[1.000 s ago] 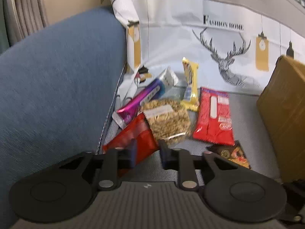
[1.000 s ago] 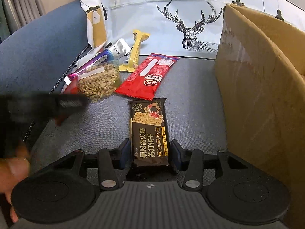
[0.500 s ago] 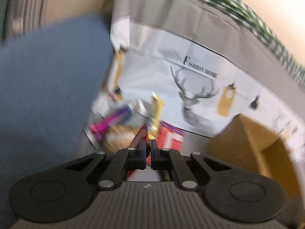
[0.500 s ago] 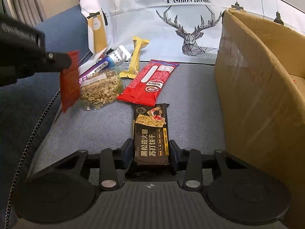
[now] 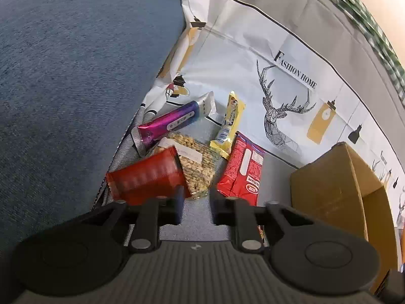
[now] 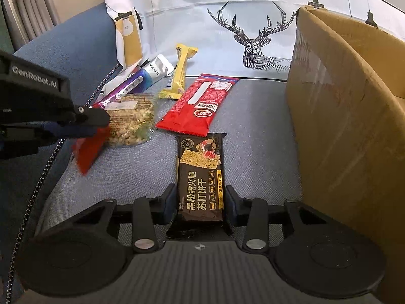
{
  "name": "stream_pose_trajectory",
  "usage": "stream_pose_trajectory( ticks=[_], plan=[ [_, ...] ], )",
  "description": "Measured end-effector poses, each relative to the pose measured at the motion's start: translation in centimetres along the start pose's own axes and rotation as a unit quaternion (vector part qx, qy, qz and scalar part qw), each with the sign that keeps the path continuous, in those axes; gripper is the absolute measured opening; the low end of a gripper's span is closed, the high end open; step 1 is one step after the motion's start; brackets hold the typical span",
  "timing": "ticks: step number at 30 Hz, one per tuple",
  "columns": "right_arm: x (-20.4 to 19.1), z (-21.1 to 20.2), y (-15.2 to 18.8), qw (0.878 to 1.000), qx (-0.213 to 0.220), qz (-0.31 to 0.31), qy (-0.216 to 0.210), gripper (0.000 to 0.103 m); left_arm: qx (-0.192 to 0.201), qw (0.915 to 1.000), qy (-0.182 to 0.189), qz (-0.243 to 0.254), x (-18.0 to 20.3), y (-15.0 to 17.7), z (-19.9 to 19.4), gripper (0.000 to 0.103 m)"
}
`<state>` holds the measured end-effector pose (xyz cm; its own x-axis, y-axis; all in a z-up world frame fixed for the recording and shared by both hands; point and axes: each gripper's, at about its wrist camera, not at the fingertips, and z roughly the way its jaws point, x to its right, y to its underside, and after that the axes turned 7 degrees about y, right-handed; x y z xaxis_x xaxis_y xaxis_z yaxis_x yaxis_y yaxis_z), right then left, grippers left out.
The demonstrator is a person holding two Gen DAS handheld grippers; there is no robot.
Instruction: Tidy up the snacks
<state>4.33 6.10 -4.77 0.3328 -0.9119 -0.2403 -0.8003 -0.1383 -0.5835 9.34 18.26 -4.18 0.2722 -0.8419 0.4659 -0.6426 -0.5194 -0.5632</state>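
My left gripper hovers over the grey seat with its jaws opening and only cushion and a corner of the nut bag between them. The small red packet sits just outside its left finger. In the right wrist view that packet is blurred below the left gripper's tips. My right gripper is shut on the near end of a black cracker packet, which points away along the cushion.
A long red pack, a yellow bar and a purple tube pack lie behind the nut bag. An open cardboard box stands at the right. A blue armrest rises at the left, a deer-print cloth behind.
The left gripper, shut on the raised red packet half a second ago, has rolled and parted its jaws; the packet now sits lower at its left. The right gripper has kept still.
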Motion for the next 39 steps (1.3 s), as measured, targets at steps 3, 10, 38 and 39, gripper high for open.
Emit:
stream_pose_trajectory(
  ticks=[3,10,38,39],
  plan=[
    [0.0,0.0,0.0,1.000,0.000,0.000,0.000,0.043,0.010,0.9999,-0.006,0.010,0.3,-0.1,-0.2,0.040],
    [0.1,0.0,0.0,1.000,-0.001,0.003,-0.001,0.043,-0.002,0.9897,-0.062,0.129,2.5,0.9,0.8,0.067],
    [0.1,-0.1,0.0,1.000,-0.001,0.002,-0.004,0.042,0.035,0.9735,-0.155,0.165,2.5,1.4,1.2,0.004],
    [0.1,-0.1,0.1,1.000,0.001,0.002,-0.003,0.041,0.041,0.9745,-0.154,0.158,2.4,1.1,0.7,0.003]
  ],
)
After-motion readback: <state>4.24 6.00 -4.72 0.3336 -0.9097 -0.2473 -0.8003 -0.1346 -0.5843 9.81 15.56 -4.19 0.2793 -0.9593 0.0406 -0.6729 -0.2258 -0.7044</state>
